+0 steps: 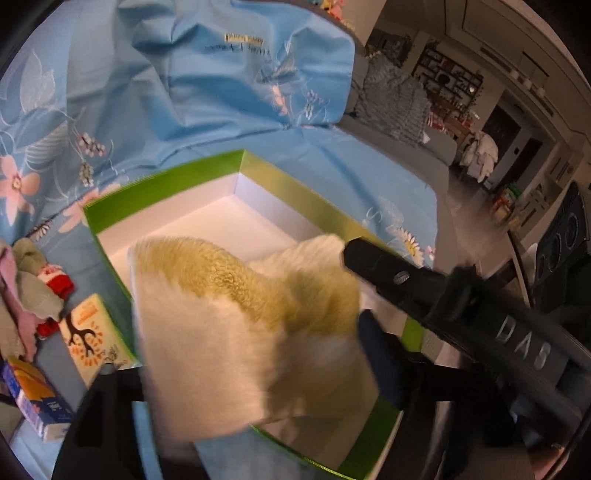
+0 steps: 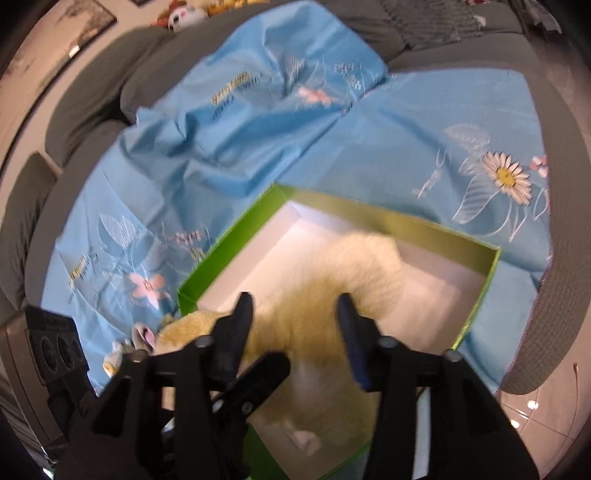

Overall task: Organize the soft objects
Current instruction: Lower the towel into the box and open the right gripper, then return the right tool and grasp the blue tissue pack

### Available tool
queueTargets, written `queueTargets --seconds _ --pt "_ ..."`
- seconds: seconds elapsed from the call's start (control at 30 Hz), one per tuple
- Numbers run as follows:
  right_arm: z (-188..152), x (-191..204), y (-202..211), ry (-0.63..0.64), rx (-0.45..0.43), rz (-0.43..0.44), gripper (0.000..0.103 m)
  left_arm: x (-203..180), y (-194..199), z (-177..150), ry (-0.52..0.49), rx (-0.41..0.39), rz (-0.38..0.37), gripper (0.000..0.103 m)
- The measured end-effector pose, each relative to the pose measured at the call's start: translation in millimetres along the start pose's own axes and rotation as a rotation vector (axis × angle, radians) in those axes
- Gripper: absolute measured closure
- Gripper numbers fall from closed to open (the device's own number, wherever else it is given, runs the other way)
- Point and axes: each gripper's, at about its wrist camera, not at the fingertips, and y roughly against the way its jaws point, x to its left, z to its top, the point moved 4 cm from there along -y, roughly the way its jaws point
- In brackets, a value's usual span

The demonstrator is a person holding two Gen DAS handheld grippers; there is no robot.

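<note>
A fluffy cream-yellow soft cloth (image 1: 236,325) hangs over the open green box (image 1: 162,177) with a white inside. My left gripper (image 1: 255,373) is shut on the cloth; its fingers are mostly hidden by the fabric. In the right wrist view the cloth (image 2: 332,280) lies partly inside the green box (image 2: 461,236). My right gripper (image 2: 295,306) is open, its fingers (image 2: 240,314) straddling the cloth above the box. The right gripper's arm (image 1: 424,284) shows in the left wrist view, touching the cloth's right side.
The box rests on a light blue flowered sheet (image 2: 332,140) over a grey sofa (image 2: 92,96). Left of the box lie a pile of small garments (image 1: 29,288), a yellow tree-print carton (image 1: 92,332) and a blue-orange carton (image 1: 37,398). Plush toys (image 2: 184,14) sit on the sofa back.
</note>
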Motion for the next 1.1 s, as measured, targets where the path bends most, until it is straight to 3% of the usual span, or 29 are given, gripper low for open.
queueTargets --seconds 0.07,0.2,0.3,0.5,0.63,0.77,1.1 --pt "4.2 -0.3 11.8 -0.011 -0.057 0.01 0.05 -0.3 9.1 1.8 -0.003 -0.017 -0.006 0.024" --pt "8.6 5.6 29.6 0.006 -0.119 0.029 0.038 3.3 25.7 4.2 0.007 -0.02 -0.009 0.019" --pt "8.1 13.9 34.6 0.023 -0.12 0.052 0.033 6.0 30.5 7.3 0.022 -0.017 -0.014 0.007" --pt "5.8 26.9 43.1 0.061 -0.113 0.066 0.028 11.3 50.3 8.6 0.051 -0.045 -0.011 0.007" --pt "1.6 35.2 49.7 0.096 -0.099 0.044 0.027 26.3 73.1 0.7 0.064 -0.077 0.057 0.007" --pt "-11.5 50.6 50.4 0.136 -0.04 0.079 0.026 54.5 99.5 -20.0 0.12 -0.095 0.144 0.007" --pt "-61.0 114.8 21.6 0.312 0.156 0.149 0.025 144.6 166.2 -115.5 0.407 -0.129 0.41 0.007"
